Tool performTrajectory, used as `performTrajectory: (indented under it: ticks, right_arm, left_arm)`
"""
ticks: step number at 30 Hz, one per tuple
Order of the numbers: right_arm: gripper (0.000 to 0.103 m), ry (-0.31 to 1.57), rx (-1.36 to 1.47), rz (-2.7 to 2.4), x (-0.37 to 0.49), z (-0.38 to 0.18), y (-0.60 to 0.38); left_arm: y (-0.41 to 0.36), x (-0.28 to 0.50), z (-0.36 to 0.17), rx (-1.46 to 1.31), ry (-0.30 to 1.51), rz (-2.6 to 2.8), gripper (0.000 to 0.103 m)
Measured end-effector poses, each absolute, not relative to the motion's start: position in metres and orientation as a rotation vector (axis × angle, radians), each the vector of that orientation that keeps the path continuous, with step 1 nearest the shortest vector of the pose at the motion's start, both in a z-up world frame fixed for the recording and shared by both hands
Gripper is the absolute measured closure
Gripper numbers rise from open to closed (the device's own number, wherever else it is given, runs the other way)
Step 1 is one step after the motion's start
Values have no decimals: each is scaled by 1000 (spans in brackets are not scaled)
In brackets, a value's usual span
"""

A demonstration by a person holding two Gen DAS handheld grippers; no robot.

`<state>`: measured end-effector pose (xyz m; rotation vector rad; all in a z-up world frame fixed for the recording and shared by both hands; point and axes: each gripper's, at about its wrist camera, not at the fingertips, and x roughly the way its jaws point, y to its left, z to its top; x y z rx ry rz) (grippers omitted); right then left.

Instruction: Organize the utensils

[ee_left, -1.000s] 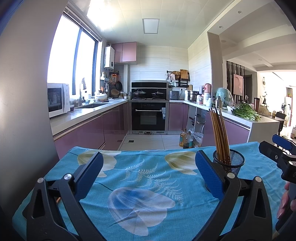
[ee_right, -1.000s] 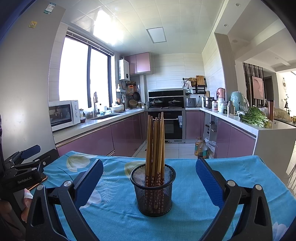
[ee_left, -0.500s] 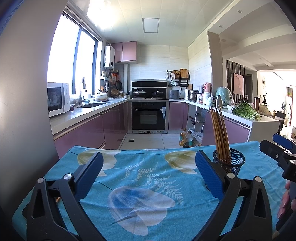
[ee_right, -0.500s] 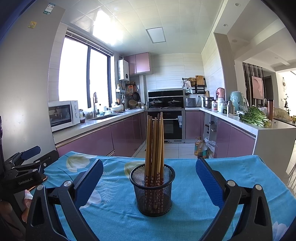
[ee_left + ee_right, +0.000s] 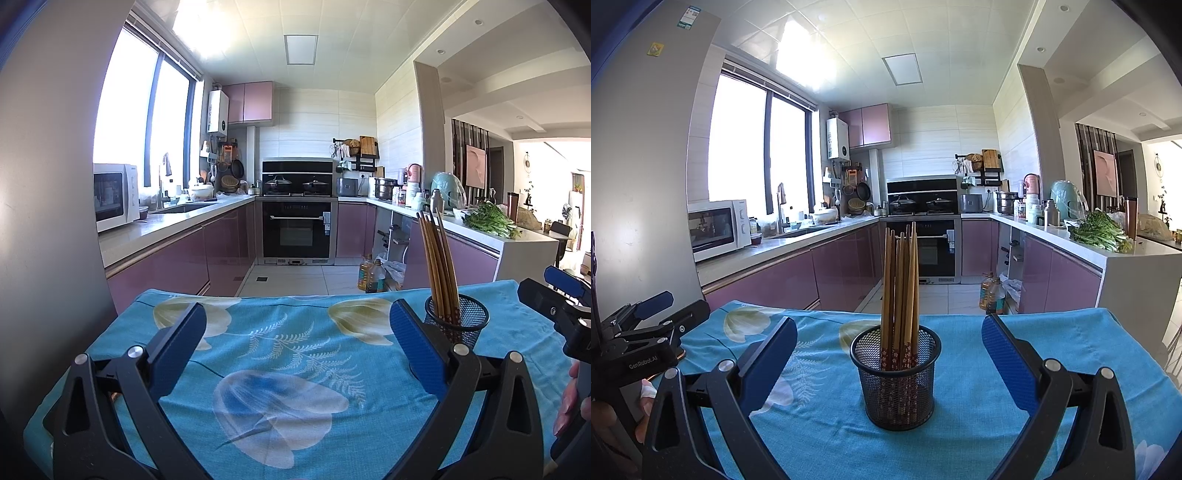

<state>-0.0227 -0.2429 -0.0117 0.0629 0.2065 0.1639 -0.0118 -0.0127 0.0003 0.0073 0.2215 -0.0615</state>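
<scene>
A black mesh cup (image 5: 895, 380) stands upright on the blue flowered tablecloth (image 5: 1015, 343), straight ahead of my right gripper (image 5: 889, 338), which is open and empty. Several brown chopsticks (image 5: 900, 291) stand in the cup. My left gripper (image 5: 295, 325) is open and empty over the cloth. In the left wrist view the cup (image 5: 458, 323) and its chopsticks (image 5: 437, 266) stand at the right, partly behind my right finger (image 5: 413, 343). Each gripper shows at the edge of the other's view.
The table's far edge (image 5: 325, 293) drops to the kitchen floor. Purple cabinets, an oven (image 5: 299, 232) and counters lie beyond. A grey wall (image 5: 44, 221) stands close on the left. Oil bottles (image 5: 991, 295) stand on the floor.
</scene>
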Motion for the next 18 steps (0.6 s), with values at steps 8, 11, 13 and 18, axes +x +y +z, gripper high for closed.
performTrajectory:
  ticks: [8, 11, 13, 18]
  right_arm:
    - [6, 211, 66, 164, -22, -13, -243]
    - [6, 214, 65, 164, -21, -13, -243]
    - [6, 220, 66, 165, -20, -15, -244]
    - [6, 282, 54, 131, -9, -23, -259]
  left_arm:
    - [-15, -12, -2, 4, 226, -51, 5]
    - [-15, -13, -2, -9, 217, -46, 5]
    - [-16, -13, -3, -6, 221, -53, 5]
    - [-18, 0, -11, 25, 297, -58, 5]
